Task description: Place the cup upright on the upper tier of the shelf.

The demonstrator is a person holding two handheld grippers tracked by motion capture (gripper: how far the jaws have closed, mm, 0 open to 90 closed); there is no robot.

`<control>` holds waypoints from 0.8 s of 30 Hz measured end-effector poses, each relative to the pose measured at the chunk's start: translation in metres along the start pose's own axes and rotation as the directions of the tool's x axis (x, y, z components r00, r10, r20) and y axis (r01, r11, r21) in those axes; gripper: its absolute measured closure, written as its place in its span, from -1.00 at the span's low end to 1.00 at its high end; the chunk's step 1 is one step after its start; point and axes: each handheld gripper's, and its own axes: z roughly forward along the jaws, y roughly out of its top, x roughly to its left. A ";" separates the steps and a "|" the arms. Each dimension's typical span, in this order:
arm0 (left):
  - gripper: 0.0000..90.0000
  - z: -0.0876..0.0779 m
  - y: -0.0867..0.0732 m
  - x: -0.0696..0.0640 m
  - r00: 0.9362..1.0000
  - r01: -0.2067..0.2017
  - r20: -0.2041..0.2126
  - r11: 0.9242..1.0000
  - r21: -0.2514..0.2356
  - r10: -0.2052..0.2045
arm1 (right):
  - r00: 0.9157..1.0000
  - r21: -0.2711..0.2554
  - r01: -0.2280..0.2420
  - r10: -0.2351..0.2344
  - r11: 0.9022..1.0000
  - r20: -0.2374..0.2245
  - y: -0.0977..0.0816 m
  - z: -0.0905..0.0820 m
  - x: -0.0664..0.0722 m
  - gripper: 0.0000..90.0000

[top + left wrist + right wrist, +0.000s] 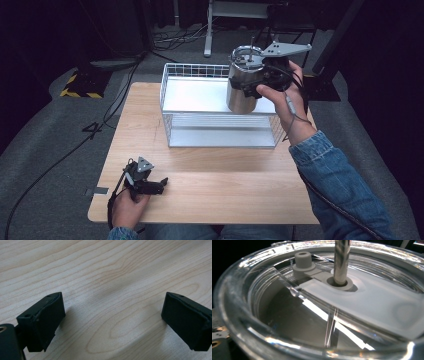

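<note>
Over the far right of the light wood-grain desk [210,185]: right gripper [252,86], held in a hand with a denim sleeve, clamped on the side of a cylindrical stainless-steel tumbler with clear plastic lid [243,82]. Tumbler upright, raised above the white wire-mesh basket [172,117], whether clear of the basket floor or resting on it not resolvable. Directly ahead of the right gripper, in the right gripper view: clear lid [317,315] at close range, with metal straw [342,260] passing down through a grey plug [340,283]. Jaws themselves hidden beneath the lid rim. Near the front left corner of the desk: left gripper [112,317], jaws well apart, nothing between them but bare desk, lying low and idle. Step in hand, judged: carrying the tumbler over the basket, either lowering or lifting. Next move, if placing: level descent to keep the straw upright, then release of the clamp once seated.
</note>
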 end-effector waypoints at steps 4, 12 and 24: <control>-0.88 0.000 0.000 0.000 1.000 0.007 0.001 1.000 0.000 -0.007 | 1.000 -0.010 -0.019 0.019 1.000 0.002 0.005 0.014 -0.007 -0.92; -0.88 0.000 0.000 0.000 1.000 0.003 -0.004 1.000 -0.001 -0.003 | 0.996 -0.011 -0.083 0.083 0.997 0.015 0.005 0.042 -0.024 -0.92; -0.88 0.000 0.000 0.000 1.000 0.005 -0.003 1.000 -0.002 -0.005 | 0.995 -0.001 -0.093 0.093 0.996 0.047 0.000 0.060 -0.032 -0.92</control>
